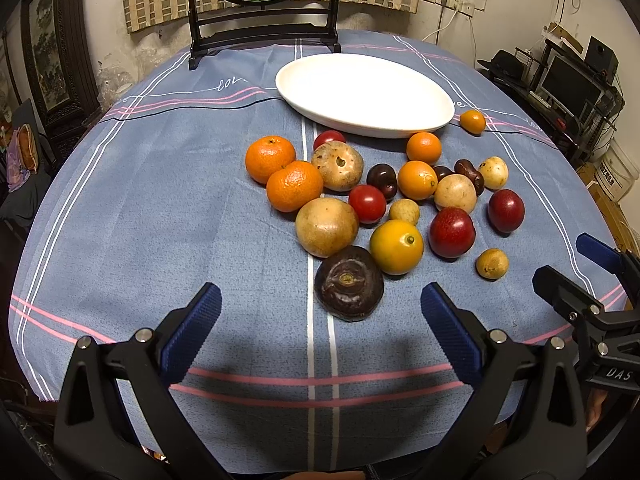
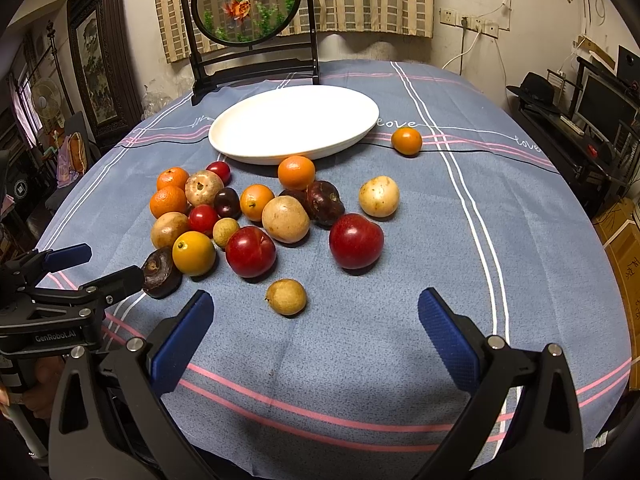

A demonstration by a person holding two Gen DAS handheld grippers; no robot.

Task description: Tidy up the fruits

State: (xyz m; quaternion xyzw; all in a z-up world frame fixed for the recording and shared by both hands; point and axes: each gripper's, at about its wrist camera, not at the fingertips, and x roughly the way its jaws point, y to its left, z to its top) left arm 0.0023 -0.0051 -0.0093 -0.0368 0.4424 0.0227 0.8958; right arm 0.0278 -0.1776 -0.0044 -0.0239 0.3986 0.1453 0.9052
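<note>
Fruit sits in a loose heap on the bench (image 2: 400, 320), none on the white plate (image 2: 294, 120) behind it yet, so we judge sorting hasn't begun. Our left claw (image 1: 320, 320) is spread wide w/ nothing held, lined up just short of the dark wrinkled fruit (image 1: 349, 283), prob. the first pick since it's nearest. Our right claw (image 2: 316, 322) is wide apart too, empty, facing the small tan fruit (image 2: 286, 297). One small orange (image 2: 406, 141) lies apart beside the plate.
</note>
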